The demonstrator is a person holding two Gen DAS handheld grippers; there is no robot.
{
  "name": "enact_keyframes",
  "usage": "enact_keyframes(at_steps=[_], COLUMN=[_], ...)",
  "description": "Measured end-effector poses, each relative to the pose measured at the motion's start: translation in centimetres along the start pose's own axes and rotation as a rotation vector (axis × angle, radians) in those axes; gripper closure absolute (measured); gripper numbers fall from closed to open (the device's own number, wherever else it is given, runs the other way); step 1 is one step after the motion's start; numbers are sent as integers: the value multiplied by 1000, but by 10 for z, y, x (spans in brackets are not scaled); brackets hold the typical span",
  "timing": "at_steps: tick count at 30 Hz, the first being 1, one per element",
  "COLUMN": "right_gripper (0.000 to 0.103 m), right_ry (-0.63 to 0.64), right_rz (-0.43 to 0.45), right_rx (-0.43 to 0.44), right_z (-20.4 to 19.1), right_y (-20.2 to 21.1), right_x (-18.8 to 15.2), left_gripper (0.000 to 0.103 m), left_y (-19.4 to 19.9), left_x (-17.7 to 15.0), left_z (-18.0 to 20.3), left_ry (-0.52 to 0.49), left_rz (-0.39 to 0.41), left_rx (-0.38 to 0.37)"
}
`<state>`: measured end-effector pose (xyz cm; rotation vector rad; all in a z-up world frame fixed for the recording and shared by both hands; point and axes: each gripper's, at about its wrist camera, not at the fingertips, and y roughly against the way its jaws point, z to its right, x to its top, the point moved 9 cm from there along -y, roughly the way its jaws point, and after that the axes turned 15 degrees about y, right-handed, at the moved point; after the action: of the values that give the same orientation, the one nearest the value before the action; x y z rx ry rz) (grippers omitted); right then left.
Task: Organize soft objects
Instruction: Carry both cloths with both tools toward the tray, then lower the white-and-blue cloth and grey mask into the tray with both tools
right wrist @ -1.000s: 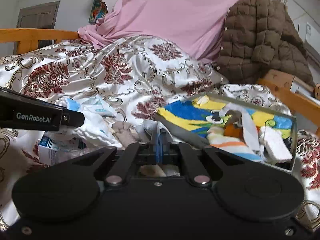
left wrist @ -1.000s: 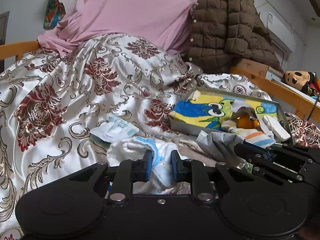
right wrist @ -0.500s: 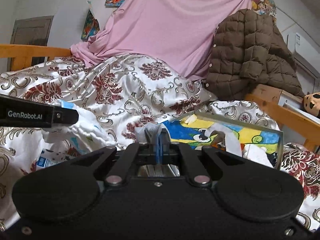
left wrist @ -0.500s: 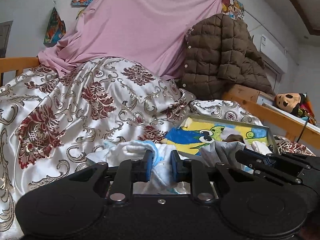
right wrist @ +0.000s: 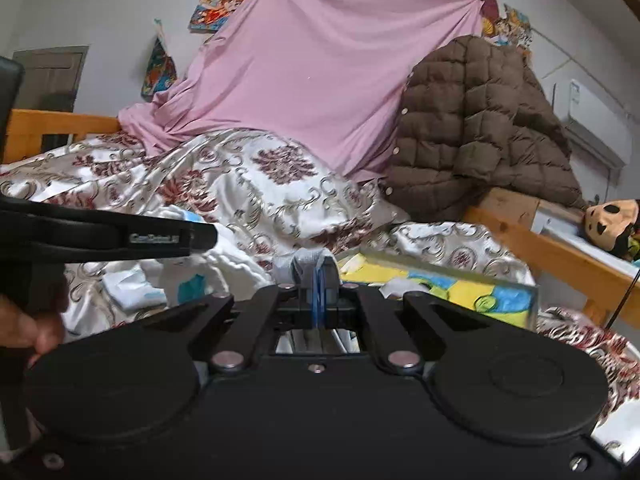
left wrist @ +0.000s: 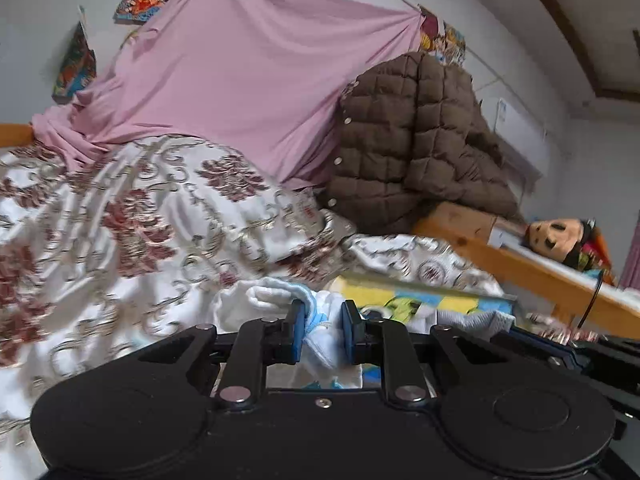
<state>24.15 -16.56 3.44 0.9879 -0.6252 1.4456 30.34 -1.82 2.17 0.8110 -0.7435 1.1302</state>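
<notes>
White cloth [left wrist: 320, 332] is pinched in the left gripper [left wrist: 322, 336]; grey sock [right wrist: 308, 270], clamped by the fully closed right gripper [right wrist: 319, 300], sits left of the bin [right wrist: 532, 304] at right.

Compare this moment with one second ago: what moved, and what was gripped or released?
Both hand-held grippers lifted: the left hand-held gripper raised the white and blue cloth, the right hand-held gripper the grey cloth, so the cartoon-print box sits lower in both views. Nothing was released; both grips are unchanged.

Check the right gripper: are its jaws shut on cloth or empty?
Shut on cloth. The right gripper has its blue pads pressed together with grey cloth pinched between them.
</notes>
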Motion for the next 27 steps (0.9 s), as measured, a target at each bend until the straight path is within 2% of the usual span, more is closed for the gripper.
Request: enact_keyframes(at_steps=[4, 9, 16, 21, 22, 24, 27], right_gripper=[103, 103, 103, 103, 102, 85, 70], right_ry=[-8, -19, 27, -5, -47, -118, -156], right_rz=[-10, -36, -149, -279, -304, -324, -369], right_rx=[-45, -63, -16, 68, 93, 131, 200], right_z=[17, 38, 38, 25, 25, 17, 8], right_y=[-12, -44, -97, -97, -94, -80, -73], right_x=[5, 7, -8, -41, -48, -54, -66], left_gripper=[82, 82, 82, 82, 82, 82, 82], left_y=[-26, -60, -98, -113, -114, -117, -119], left_x=[11, 11, -9, -17, -16, -15, -15], left_z=[2, 4, -11, -27, -29, -32, -35], left_ry=[68, 120, 190, 239, 252, 264, 289], left_rz=[-7, -70, -142, -200, -200, -203, -210], left_rx=[-55, -126, -128, -127, -129, -130, -132])
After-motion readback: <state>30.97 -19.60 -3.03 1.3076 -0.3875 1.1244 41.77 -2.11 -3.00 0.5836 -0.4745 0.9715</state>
